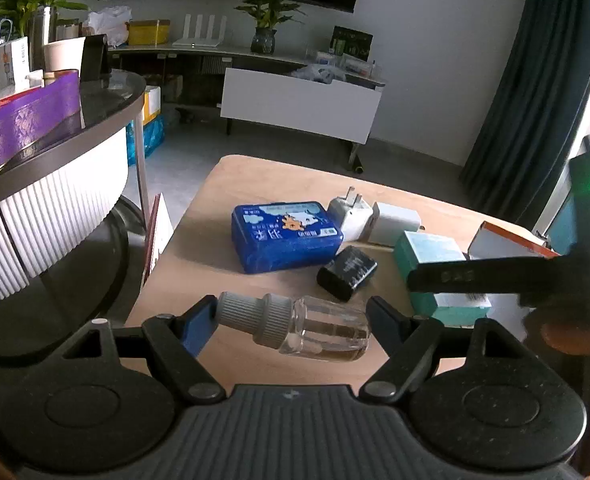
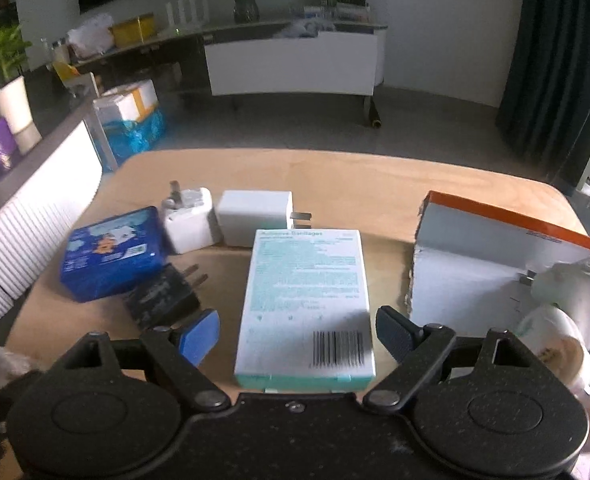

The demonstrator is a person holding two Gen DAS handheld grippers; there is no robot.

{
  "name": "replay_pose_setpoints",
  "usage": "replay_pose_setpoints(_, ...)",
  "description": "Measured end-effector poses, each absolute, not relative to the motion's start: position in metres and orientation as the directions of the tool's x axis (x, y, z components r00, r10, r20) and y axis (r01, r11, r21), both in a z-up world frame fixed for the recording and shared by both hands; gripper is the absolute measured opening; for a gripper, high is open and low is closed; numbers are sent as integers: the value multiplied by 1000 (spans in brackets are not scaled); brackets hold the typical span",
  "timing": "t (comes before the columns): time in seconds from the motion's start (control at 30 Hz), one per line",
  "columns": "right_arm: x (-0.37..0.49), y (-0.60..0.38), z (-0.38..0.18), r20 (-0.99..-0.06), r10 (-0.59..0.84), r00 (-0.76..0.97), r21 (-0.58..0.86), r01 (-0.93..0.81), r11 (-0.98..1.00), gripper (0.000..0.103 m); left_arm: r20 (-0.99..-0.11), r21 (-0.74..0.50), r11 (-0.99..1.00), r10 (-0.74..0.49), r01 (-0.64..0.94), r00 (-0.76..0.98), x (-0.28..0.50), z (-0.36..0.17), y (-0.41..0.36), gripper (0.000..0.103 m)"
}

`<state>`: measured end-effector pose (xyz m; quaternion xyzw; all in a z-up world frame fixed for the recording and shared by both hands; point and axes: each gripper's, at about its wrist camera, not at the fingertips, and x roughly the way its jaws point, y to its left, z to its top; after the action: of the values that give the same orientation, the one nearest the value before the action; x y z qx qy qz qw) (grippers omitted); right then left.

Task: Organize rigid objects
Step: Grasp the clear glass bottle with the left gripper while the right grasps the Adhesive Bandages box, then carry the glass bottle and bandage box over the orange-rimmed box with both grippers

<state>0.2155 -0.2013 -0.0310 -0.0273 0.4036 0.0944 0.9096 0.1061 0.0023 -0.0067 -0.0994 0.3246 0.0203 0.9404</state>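
Observation:
My left gripper (image 1: pixel 295 320) is shut on a clear bottle (image 1: pixel 327 332) with a grey cap, held lengthwise above the wooden table (image 1: pixel 223 208). My right gripper (image 2: pixel 295 332) is open and straddles a teal-and-white bandage box (image 2: pixel 305 304) lying flat, with a gap at each pad. In the left wrist view one of its fingers (image 1: pixel 455 278) crosses over that box (image 1: pixel 431 252). Beyond lie a blue tin (image 2: pixel 113 254), a black charger (image 2: pixel 163 296) and two white chargers (image 2: pixel 189 220) (image 2: pixel 255 216).
An open white box with an orange edge (image 2: pixel 495 264) stands right of the bandage box and holds a white plug-in device (image 2: pixel 571 284). A dark round table with a purple box (image 1: pixel 27 120) rises at the left. The floor and a white cabinet (image 1: pixel 299 104) lie behind.

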Motion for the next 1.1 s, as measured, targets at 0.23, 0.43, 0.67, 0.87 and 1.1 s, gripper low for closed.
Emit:
replay_pose_setpoints(0.23,205,-206,-28,-721,172,671,46,-201,979,84,-614,-174,979,-25,-104,789,109,-6,4,82)
replay_pose_setpoints(0.43,163,-222,1,-667,202,717,81,-200,976,84,-604,-171,980,-22,-103,797,103,2,1,82)
replay_pose_setpoints(0.67,106,-242,28,-600,219,769,107,-195,975,84,-584,-165,982,-26,-88,811,93,17,-10,82)
replay_pose_setpoints(0.87,72,-254,42,-575,216,789,117,-182,976,84,-569,-160,985,-40,-62,822,79,30,-24,82)
replay_pose_setpoints(1.1,53,-271,51,-557,192,808,125,-148,981,84,-560,-153,988,-66,-25,826,67,38,-40,82)
